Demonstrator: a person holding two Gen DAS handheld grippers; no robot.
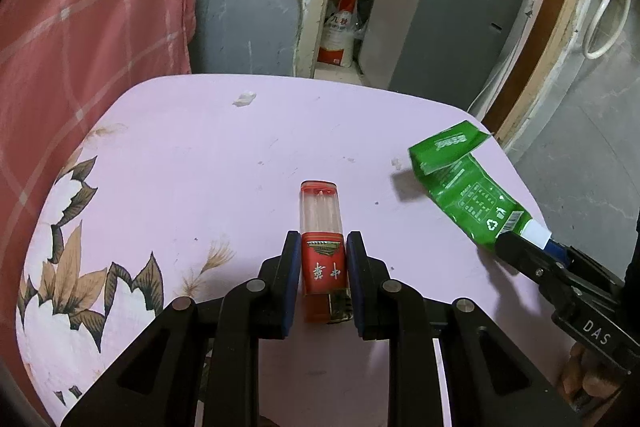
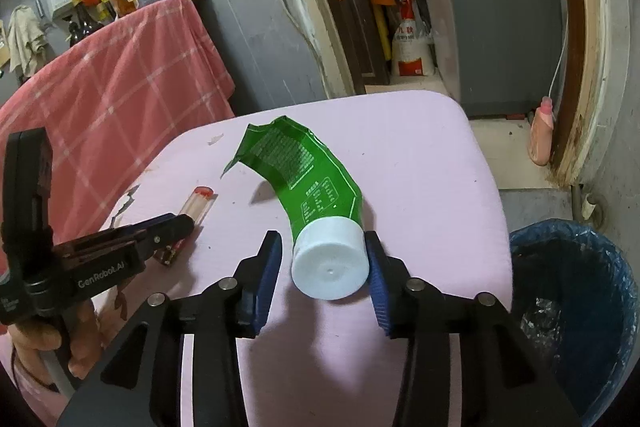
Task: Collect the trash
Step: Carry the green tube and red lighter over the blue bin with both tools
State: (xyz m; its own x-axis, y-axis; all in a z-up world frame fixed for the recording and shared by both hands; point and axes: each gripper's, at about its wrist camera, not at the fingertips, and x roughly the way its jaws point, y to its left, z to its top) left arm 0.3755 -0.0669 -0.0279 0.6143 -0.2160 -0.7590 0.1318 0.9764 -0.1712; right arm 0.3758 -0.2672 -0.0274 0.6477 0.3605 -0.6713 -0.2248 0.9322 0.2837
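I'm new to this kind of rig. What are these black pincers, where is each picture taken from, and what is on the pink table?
A person holds two hand-held grippers, each carrying a camera looking along its fingers. In the left view, the left gripper is closed on a red and clear plastic lighter. In the right view, the right gripper straddles the white cap of a squeezed green plastic tube; one pad touches, the other shows a gap. Both lie on the pink flowered table. A blue-bagged bin stands beside it.

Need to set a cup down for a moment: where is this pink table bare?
Bare: the wide stretch between the paper scrap at the far edge and the lighter, and the flower-printed left side of the table. Crowded: the near edge and right, where lighter and green tube lie.
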